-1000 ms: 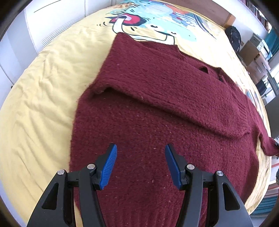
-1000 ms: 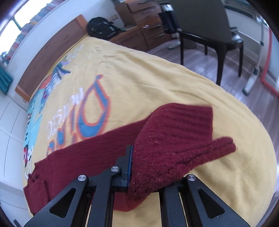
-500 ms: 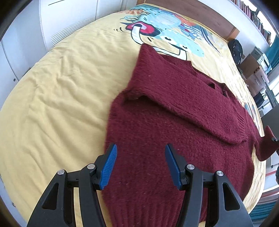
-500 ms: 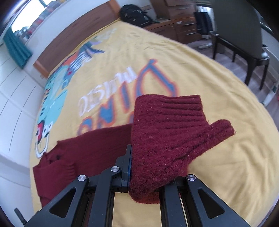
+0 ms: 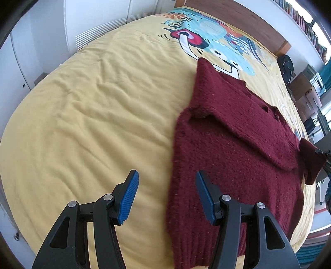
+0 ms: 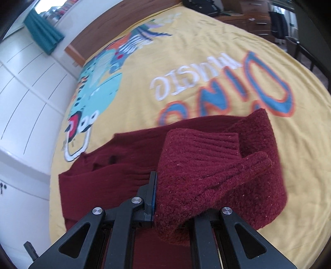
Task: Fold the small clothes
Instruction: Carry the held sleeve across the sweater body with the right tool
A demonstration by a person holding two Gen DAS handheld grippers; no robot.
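Since the earlier pictures, both views have shifted: the left wrist camera now looks mostly onto bare yellow cover, with the garment pushed to the right of frame, and the right wrist camera now has the sweater body beneath the lifted sleeve, where before only cover lay under it.

Item 1, nearest: left gripper, black frame, blue ribbed pads. Jaws stand apart with nothing between them; the left pad hangs over the cover, the right pad over the sweater's near side edge.

Item 2: right gripper, black frame. Jaws clamped together on the sleeve, whose ribbed cuff bunches up and over the fingers, hiding the right-hand one.

Item 3: maroon knitted sweater, lying flat on the bed, hem towards the left camera, one sleeve already folded across the chest as a diagonal flap. Its other sleeve is raised off the cover at the far right edge of the left view.

Item 4: yellow bedcover, creased, printed with a cartoon dinosaur and the words "DINO MUSIC".

Item 5, farthest: wooden headboard, white cupboard doors, teal curtain, dark backpack.
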